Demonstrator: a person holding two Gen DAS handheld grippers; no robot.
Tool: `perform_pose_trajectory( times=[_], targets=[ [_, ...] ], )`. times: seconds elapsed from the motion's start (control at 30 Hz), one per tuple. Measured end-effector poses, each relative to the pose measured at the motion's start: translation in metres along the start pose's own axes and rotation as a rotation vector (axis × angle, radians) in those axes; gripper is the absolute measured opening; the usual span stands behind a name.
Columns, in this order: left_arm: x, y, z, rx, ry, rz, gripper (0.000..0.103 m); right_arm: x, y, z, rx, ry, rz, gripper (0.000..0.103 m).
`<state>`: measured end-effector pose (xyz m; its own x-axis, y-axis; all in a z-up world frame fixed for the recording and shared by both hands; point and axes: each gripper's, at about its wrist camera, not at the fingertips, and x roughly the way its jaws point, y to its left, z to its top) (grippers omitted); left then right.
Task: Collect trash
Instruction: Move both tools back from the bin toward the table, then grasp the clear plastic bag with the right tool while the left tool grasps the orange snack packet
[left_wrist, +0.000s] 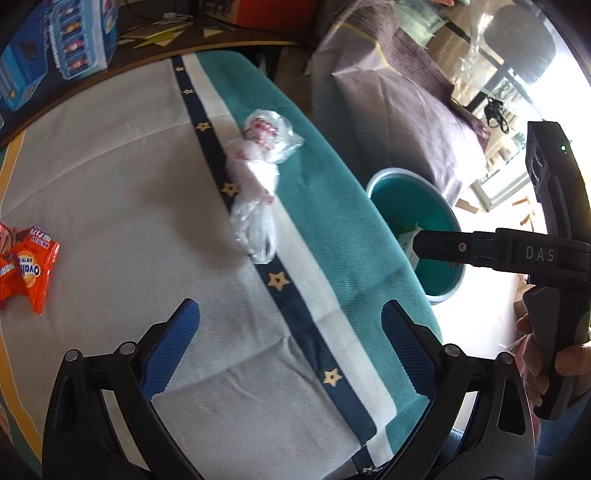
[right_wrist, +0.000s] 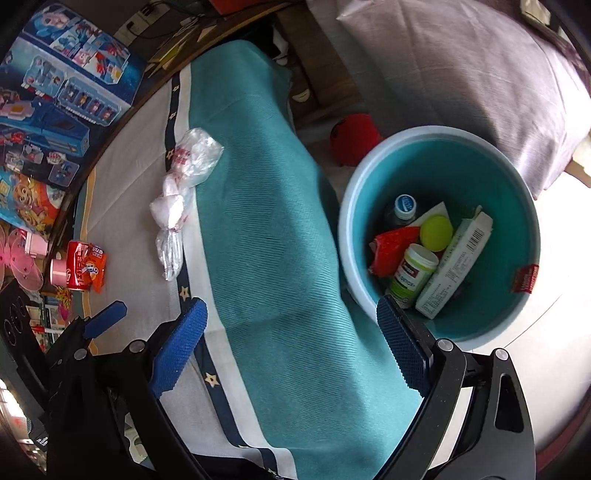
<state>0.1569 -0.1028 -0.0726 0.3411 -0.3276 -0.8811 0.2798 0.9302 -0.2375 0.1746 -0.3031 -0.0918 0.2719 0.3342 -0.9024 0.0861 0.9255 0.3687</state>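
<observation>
Cloth-covered counter (left_wrist: 110, 192), crumpled plastic bag (left_wrist: 258, 177) mid-frame, bin (right_wrist: 439, 147) at right below its edge.
Left gripper (left_wrist: 291, 350) and right gripper (right_wrist: 295, 350) fingers both released, empty; flimsy bag may slip or snag cloth.

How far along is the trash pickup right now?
Partly done: the teal bin already holds a white bottle, a carton and a red wrapper. Nothing is in hand; the left gripper and right gripper are open. Left: crumpled plastic bag, orange wrappers, red can.
</observation>
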Motion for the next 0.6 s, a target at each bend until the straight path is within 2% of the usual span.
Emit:
perform_pose_trajectory(
  times=[0.27,0.47,0.6],
  targets=[
    [-0.013,0.072,0.009,-0.139,-0.053,0.03,0.099,0.025,0.055,0.029,-0.059,0.022,0.004,0.089],
    [-0.026,0.121,0.001,-0.253,-0.088,0.061,0.099,0.05,0.094,0.055,-0.121,0.028,-0.035,0.088],
    [-0.031,0.145,-0.008,-0.311,-0.094,0.075,0.099,0.068,0.111,0.067,-0.15,0.044,-0.065,0.073]
  ],
)
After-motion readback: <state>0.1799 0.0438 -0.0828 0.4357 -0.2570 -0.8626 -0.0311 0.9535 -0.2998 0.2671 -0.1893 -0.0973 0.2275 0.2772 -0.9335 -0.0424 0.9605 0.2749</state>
